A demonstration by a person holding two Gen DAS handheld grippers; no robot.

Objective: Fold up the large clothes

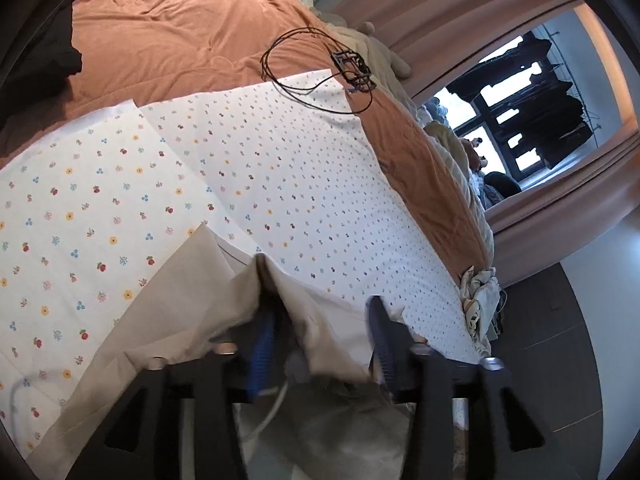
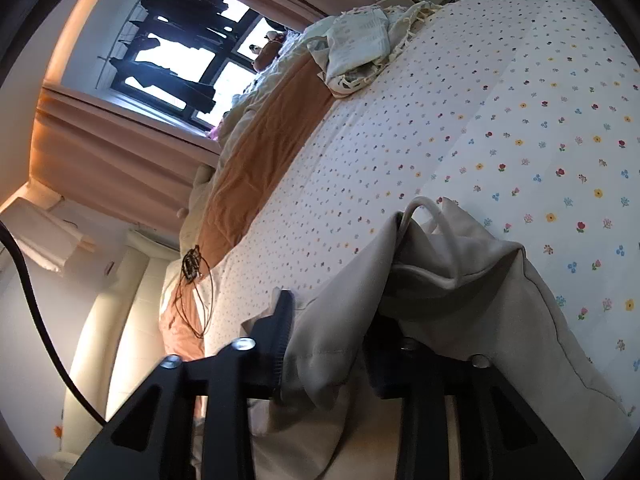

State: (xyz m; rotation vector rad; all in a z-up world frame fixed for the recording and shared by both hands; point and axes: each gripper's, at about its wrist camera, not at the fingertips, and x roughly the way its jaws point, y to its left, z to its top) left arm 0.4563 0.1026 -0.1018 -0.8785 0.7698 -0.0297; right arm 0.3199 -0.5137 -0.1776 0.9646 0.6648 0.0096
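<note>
One beige garment [image 1: 168, 320]; one floral sheet [image 1: 300, 168]; one orange blanket [image 1: 168, 40]; one cable coil [image 1: 304, 60].

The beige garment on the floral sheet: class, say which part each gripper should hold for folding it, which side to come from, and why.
Grip the beige garment along its near hem edge, one gripper towards each end, coming in from the bed's near side. That edge is bunched and lifted off the floral sheet, so fingers can close around it. The left gripper and right gripper appear to have cloth between their fingers there.
</note>
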